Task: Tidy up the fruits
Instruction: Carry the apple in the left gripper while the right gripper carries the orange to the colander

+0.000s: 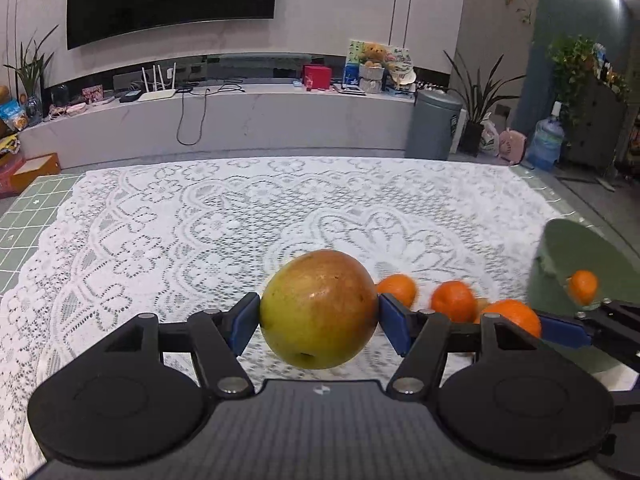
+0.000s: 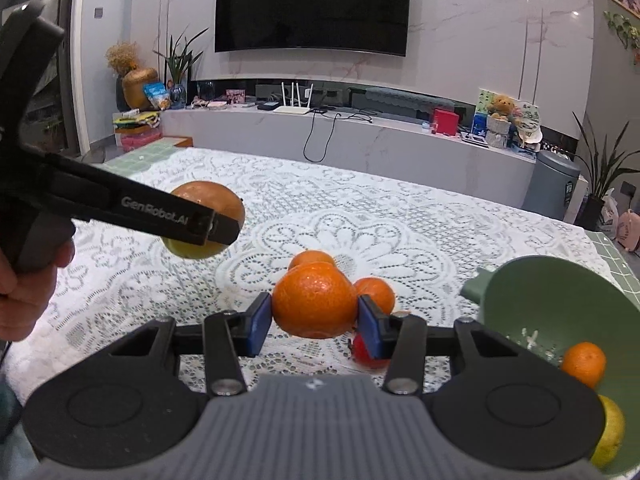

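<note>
Writing: only readable bit is "GenRobot.AI" on the left hand-held gripper [image 2: 224, 224] arm, seen from the right wrist.
Left grip: left hand-held gripper pinching a green-red apple [image 1: 318, 308] between blue pads, up off the lace cloth [image 1: 200, 220].
Right grip: right hand-held gripper [image 2: 314, 316] clamped on a big orange [image 2: 314, 300], also lifted.
Loose fruit: two more oranges [image 2: 374, 292] just behind it on the desk [image 2: 616, 256], something red [image 2: 362, 350] under the pad.
Bowl: green bowl [image 2: 540, 280] at the right holds a small orange [image 2: 583, 364] and a yellow-green fruit [image 2: 610, 436].
Right view only: person's hand [image 2: 28, 288] on the left handle.
</note>
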`<state>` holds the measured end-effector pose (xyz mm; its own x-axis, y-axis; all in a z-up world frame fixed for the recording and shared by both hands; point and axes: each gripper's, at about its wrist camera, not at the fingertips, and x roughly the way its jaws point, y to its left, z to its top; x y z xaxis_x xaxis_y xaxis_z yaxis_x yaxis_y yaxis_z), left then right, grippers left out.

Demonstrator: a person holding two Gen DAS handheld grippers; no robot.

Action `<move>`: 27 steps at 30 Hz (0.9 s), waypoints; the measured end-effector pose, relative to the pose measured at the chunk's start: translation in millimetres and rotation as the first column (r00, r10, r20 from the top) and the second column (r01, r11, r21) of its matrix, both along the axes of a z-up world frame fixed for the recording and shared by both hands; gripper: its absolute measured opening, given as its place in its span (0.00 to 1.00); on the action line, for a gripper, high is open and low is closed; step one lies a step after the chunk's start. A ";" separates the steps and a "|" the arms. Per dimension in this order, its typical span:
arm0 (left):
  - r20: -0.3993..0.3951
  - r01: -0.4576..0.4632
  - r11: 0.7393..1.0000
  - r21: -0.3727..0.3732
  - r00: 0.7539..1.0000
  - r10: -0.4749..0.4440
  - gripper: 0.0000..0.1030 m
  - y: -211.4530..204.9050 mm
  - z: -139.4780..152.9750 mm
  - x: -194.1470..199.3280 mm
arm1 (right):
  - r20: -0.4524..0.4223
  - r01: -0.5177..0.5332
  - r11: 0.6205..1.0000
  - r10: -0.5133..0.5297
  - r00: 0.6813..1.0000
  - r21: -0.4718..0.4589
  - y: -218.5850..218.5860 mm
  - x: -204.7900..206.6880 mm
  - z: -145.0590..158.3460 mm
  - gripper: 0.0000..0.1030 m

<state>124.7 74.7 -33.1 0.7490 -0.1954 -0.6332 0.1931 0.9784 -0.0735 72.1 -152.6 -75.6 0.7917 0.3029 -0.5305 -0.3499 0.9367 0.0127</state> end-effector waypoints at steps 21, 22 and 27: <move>0.049 0.257 0.966 -0.036 0.966 -0.255 0.72 -101.9 64.7 -40.2 | -0.054 0.170 0.985 -0.169 0.984 0.026 -107.6 -38.6 63.8 0.43; 0.047 0.274 0.961 -0.034 0.961 -0.272 0.72 -108.8 65.2 -40.2 | -0.067 0.186 0.982 -0.184 0.981 0.030 -116.4 -39.2 64.6 0.43; 0.021 0.368 0.929 -0.026 0.930 -0.368 0.72 -148.1 65.4 -39.4 | -0.108 0.219 0.976 -0.217 0.970 -0.001 -145.2 -41.9 65.7 0.43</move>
